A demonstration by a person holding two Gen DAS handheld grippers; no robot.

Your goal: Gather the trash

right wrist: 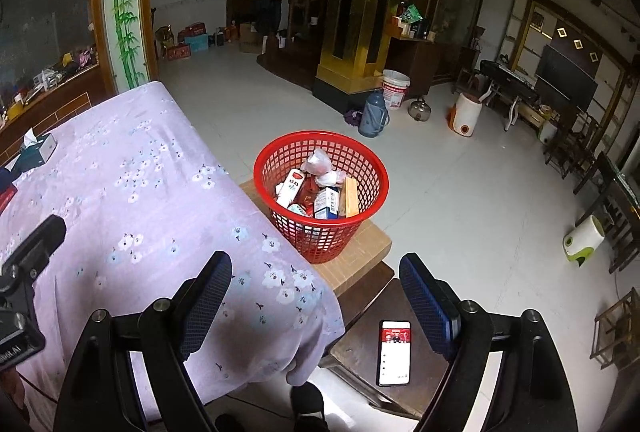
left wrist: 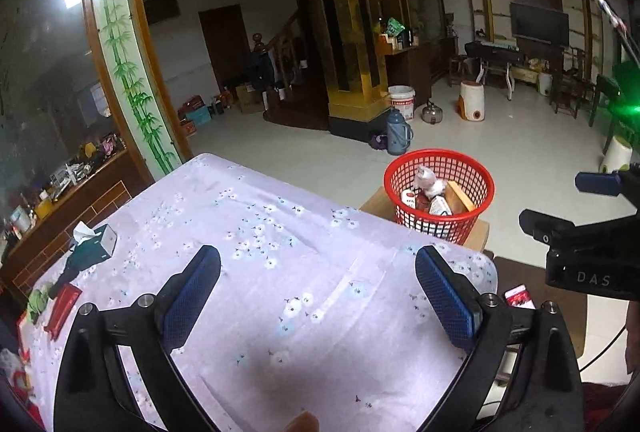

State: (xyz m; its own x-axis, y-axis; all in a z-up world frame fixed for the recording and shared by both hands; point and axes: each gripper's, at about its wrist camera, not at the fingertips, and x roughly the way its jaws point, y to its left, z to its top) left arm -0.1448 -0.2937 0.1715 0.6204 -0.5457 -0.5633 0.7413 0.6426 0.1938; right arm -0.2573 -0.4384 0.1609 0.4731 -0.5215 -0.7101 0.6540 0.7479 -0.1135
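Observation:
A red mesh basket (left wrist: 440,187) (right wrist: 320,191) stands on a cardboard box (right wrist: 360,252) beside the table's corner. It holds several pieces of trash: a white bottle (right wrist: 289,187), cartons, crumpled wrappers and a wooden block. My left gripper (left wrist: 318,268) hovers open over the lilac flowered tablecloth (left wrist: 260,272) with nothing between its fingers. Open too, my right gripper (right wrist: 316,276) hangs empty over the table's corner, short of the basket. In the left wrist view, the right gripper (left wrist: 560,199) shows at the right edge.
A teal tissue box (left wrist: 94,244) (right wrist: 38,147) and a red packet (left wrist: 62,308) lie on the table's far left. A lit phone (right wrist: 394,352) rests on a dark stool below the table. On the tiled floor beyond stand a thermos (right wrist: 372,113), bucket and kettle.

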